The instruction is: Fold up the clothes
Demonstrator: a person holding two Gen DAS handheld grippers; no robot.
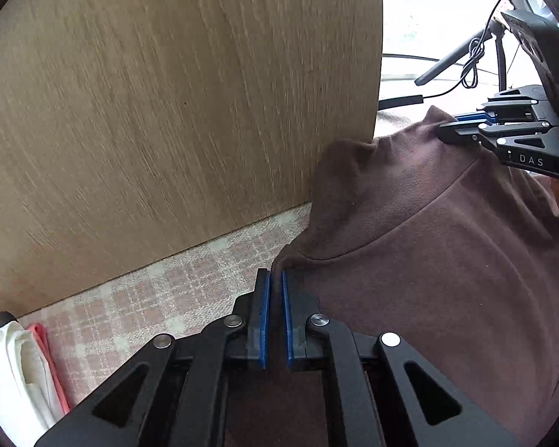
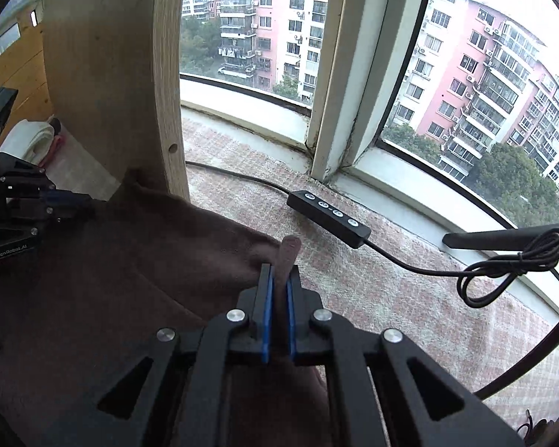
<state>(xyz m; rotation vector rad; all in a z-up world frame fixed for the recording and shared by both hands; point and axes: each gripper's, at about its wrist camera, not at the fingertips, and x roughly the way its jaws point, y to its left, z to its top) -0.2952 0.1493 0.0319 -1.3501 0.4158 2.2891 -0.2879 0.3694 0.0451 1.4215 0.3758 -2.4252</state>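
On the pink checked cloth [image 1: 160, 290], one brown fleece garment [image 1: 447, 260] lies. Left gripper [image 1: 275, 283] and right gripper [image 2: 279, 279] each pinch its edge. No container is visible.

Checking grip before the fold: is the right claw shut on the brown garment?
Shut on it. The right claw has its blue pads pinching a raised fold of the brown garment.

daylit bay window [image 2: 264, 37], wooden panel [image 1: 167, 111], pink checked cloth surface [image 2: 391, 290]
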